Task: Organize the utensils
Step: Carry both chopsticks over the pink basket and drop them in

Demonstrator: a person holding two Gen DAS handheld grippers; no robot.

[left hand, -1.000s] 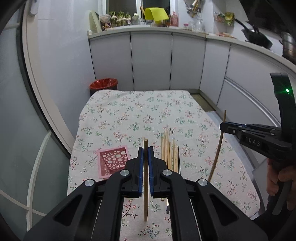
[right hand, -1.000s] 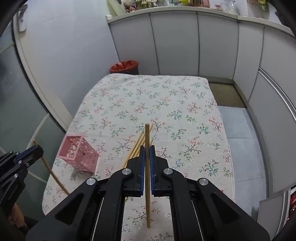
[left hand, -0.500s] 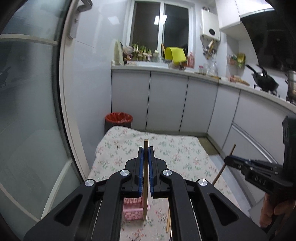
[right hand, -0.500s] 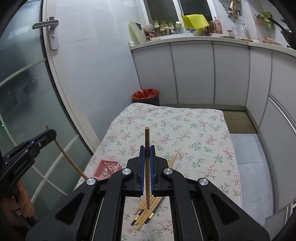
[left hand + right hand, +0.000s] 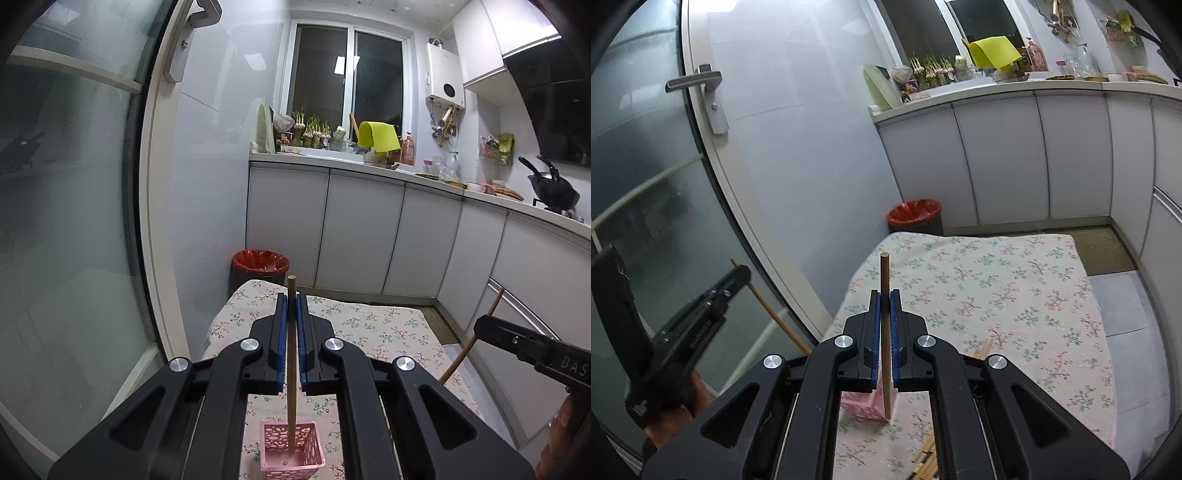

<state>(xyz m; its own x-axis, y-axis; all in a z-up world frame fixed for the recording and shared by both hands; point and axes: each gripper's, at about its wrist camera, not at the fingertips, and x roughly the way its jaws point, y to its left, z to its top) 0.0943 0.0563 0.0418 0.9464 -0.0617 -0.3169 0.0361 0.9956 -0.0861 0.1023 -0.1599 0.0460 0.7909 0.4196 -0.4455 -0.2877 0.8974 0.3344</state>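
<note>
My left gripper (image 5: 291, 334) is shut on a wooden chopstick (image 5: 291, 354) held upright; its lower end sits inside the pink perforated basket (image 5: 291, 448) on the floral tablecloth. My right gripper (image 5: 885, 328) is shut on another wooden chopstick (image 5: 885, 332), also upright, its tip just right of the pink basket (image 5: 866, 404). Several loose chopsticks (image 5: 925, 456) lie on the cloth under the right gripper. The right gripper also shows in the left wrist view (image 5: 484, 325), and the left gripper in the right wrist view (image 5: 740, 275).
The table with a floral cloth (image 5: 1015, 295) stands beside a glass door (image 5: 665, 221). A red-lined bin (image 5: 260, 262) sits beyond the table's far end. White cabinets (image 5: 369, 236) and a cluttered counter run along the back and right.
Both grippers have tilted up from looking down at the table. The left chopstick's lower end has gone into the pink basket. The right chopstick has come close beside the basket.
</note>
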